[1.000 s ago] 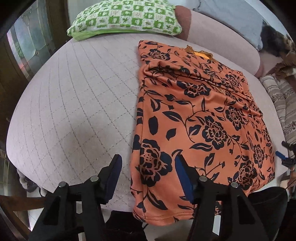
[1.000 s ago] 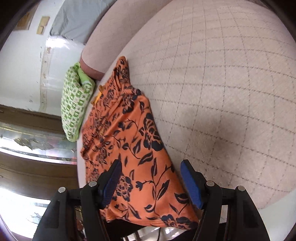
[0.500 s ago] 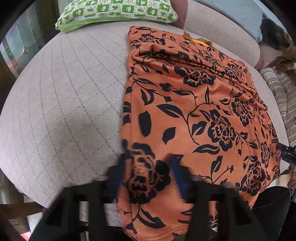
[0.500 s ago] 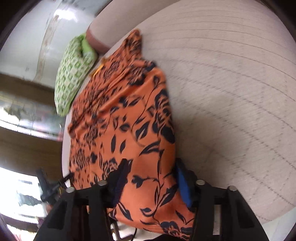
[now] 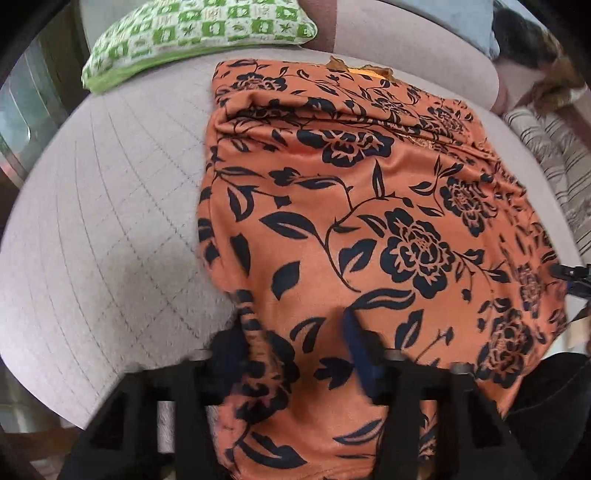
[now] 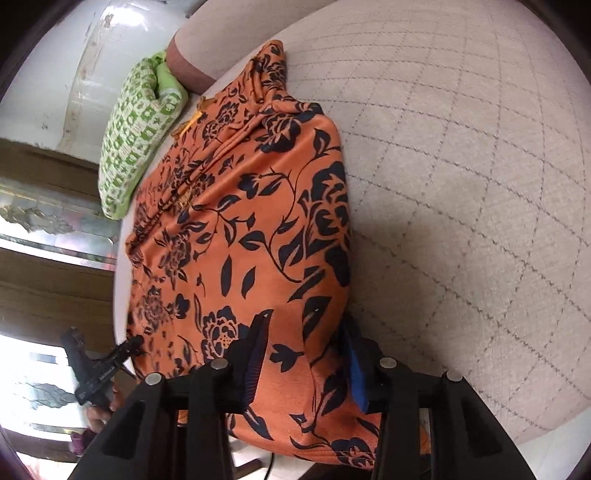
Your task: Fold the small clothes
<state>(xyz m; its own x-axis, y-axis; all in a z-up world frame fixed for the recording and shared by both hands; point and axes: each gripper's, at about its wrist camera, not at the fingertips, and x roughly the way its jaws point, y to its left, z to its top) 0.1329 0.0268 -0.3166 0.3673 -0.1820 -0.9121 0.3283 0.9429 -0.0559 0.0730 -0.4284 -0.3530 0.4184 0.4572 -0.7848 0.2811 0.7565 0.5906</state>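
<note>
Orange floral garment [image 5: 369, 229] lies flat on the quilted bed [image 5: 110, 229], long axis running from the near hem toward the far pillow [image 5: 195, 33]. Left claw [image 5: 295, 354] and right claw [image 6: 306, 362] each straddle the near hem, jaws parted.

Bare quilted cushion [image 5: 110, 221] lies open to the left of the orange floral garment [image 5: 369, 221], while the green checked pillow [image 5: 192, 33] blocks the far-left edge and striped fabric [image 5: 546, 155] crowds the right.
</note>
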